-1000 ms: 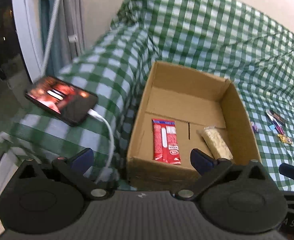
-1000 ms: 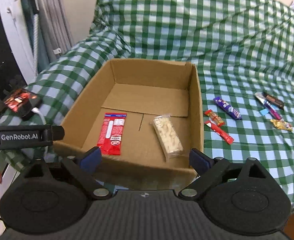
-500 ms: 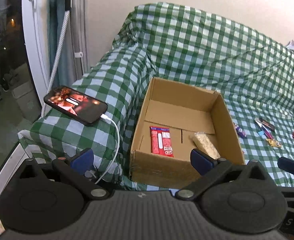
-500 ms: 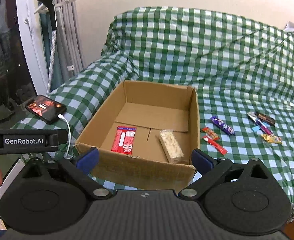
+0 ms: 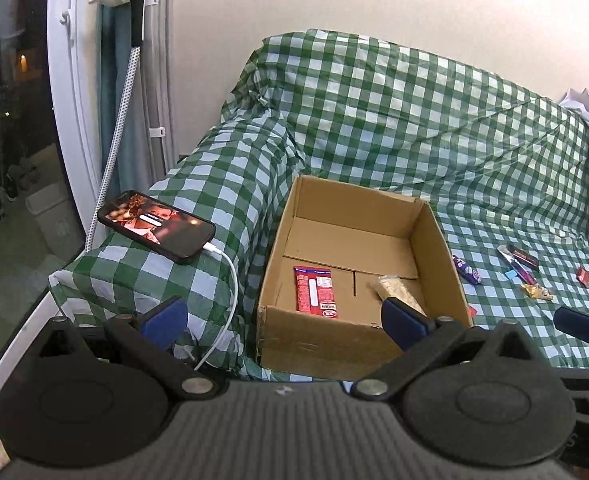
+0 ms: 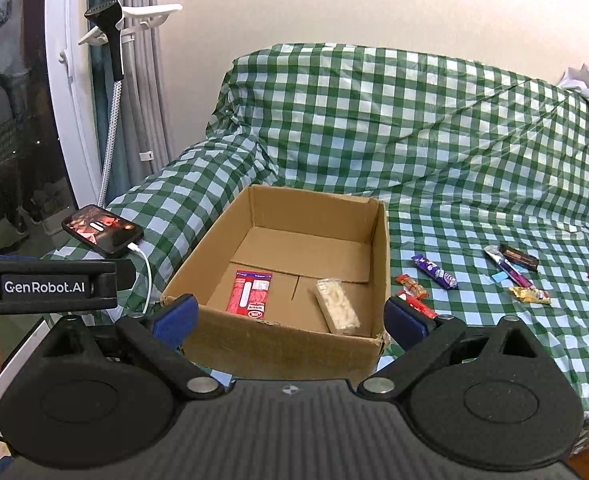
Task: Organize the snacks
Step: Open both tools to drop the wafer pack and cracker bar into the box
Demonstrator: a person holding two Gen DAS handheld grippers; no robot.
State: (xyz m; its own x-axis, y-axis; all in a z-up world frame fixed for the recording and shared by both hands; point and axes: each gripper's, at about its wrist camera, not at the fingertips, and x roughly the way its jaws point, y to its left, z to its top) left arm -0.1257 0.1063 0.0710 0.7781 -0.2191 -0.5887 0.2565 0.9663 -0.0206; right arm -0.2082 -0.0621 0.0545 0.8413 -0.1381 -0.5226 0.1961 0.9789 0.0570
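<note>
A red snack packet (image 6: 250, 293) and a pale cracker pack (image 6: 337, 311) lie flat in the open cardboard box (image 6: 284, 346) at the left end of the checked sofa (image 6: 434, 128), beside its armrest. More loose snacks (image 6: 510, 270) are scattered on the seat toward the right end. Both the left gripper (image 5: 284, 316) and right gripper (image 6: 290, 316) hover in front of the box, spread wide and holding nothing.

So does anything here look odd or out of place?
Yes: a phone sits charging on the couch's armrest, nothing to do with snacks. The cardboard box has a frayed front corner, and several snacks lie scattered beside it.
</note>
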